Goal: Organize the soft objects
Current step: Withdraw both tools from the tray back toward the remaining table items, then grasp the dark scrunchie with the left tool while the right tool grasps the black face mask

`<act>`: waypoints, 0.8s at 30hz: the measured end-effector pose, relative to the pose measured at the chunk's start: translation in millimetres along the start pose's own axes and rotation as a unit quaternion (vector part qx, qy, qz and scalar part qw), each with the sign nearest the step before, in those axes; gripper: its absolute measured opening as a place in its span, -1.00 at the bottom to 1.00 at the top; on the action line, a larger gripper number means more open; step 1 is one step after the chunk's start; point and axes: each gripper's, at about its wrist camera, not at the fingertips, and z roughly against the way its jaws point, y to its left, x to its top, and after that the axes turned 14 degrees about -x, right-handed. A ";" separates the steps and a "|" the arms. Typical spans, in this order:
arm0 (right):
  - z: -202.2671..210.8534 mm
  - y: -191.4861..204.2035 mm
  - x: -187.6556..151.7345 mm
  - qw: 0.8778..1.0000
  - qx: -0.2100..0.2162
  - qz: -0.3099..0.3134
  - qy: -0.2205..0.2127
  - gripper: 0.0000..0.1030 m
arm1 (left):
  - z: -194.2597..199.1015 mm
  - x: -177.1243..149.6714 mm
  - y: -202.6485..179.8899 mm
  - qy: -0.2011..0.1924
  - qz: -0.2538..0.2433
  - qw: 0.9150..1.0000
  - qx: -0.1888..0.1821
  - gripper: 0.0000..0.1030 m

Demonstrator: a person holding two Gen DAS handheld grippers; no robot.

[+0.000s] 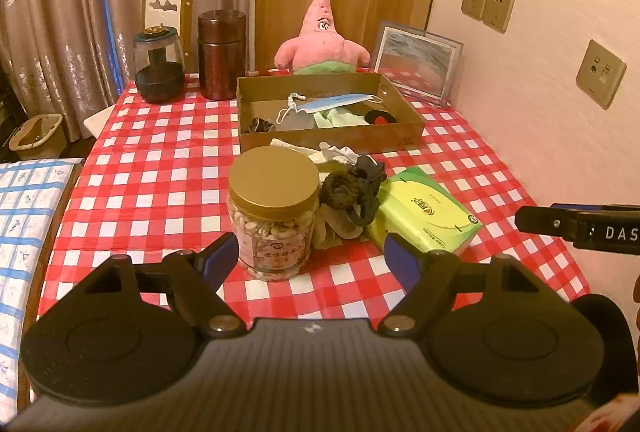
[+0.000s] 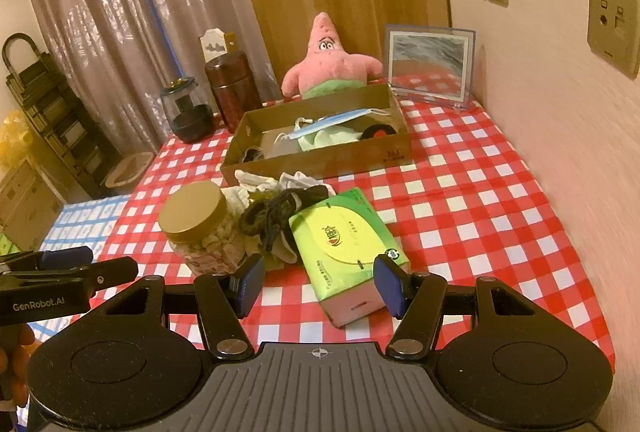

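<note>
So I've got a heap of limp socks and gloves (image 1: 348, 191) with a fuzzy brown scrunchie (image 1: 341, 189) bunched on the checkered plastic desk (image 1: 160, 159), between the shallow cardboard tray (image 1: 332, 135) and my left hand-held gripper (image 1: 310, 256). It's just ahead of both, and both the left and the right hand-held gripper (image 2: 318, 282) are spread wide, gripping nothing.

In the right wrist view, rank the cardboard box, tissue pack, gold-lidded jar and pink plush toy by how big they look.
1. cardboard box
2. tissue pack, though it sits nearer the camera
3 and 4. gold-lidded jar and pink plush toy look alike; no ranking.
</note>
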 end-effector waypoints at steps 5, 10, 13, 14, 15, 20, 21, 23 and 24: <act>-1.3 -1.6 -0.4 1.000 0.000 -0.002 0.002 0.17 | -3.0 -1.1 -1.5 0.003 -0.002 1.000 -0.003 0.51; -4.2 -3.9 -0.5 1.000 -0.002 -0.006 0.005 0.17 | -6.7 -1.6 -1.8 0.007 -0.002 1.000 -0.006 0.51; -7.4 -5.4 -0.8 1.000 -0.002 -0.007 0.007 0.17 | -9.3 -1.9 -3.1 0.009 -0.004 1.000 -0.007 0.51; -8.6 -5.7 -0.7 1.000 -0.002 -0.006 0.008 0.17 | -10.4 -2.1 -3.4 0.010 -0.005 1.000 -0.007 0.51; -9.9 -6.2 -0.3 1.000 -0.002 -0.005 0.008 0.17 | -11.5 -2.4 -3.5 0.012 -0.007 1.000 -0.008 0.51; -19.1 -6.1 5.5 1.000 0.000 0.010 0.009 0.17 | -19.1 -1.7 -5.2 0.019 -0.024 0.999 -0.017 0.49; -21.7 -6.3 7.3 1.000 0.001 0.013 0.008 0.17 | -20.9 -0.9 -5.4 0.020 -0.031 0.999 -0.019 0.48; -28.5 -6.7 13.7 1.000 0.009 0.021 0.009 0.17 | -25.6 1.5 -5.9 0.024 -0.045 0.998 -0.023 0.41; -32.5 -6.6 16.9 1.000 0.013 0.023 0.011 0.17 | -28.0 2.8 -6.1 0.026 -0.052 0.998 -0.026 0.41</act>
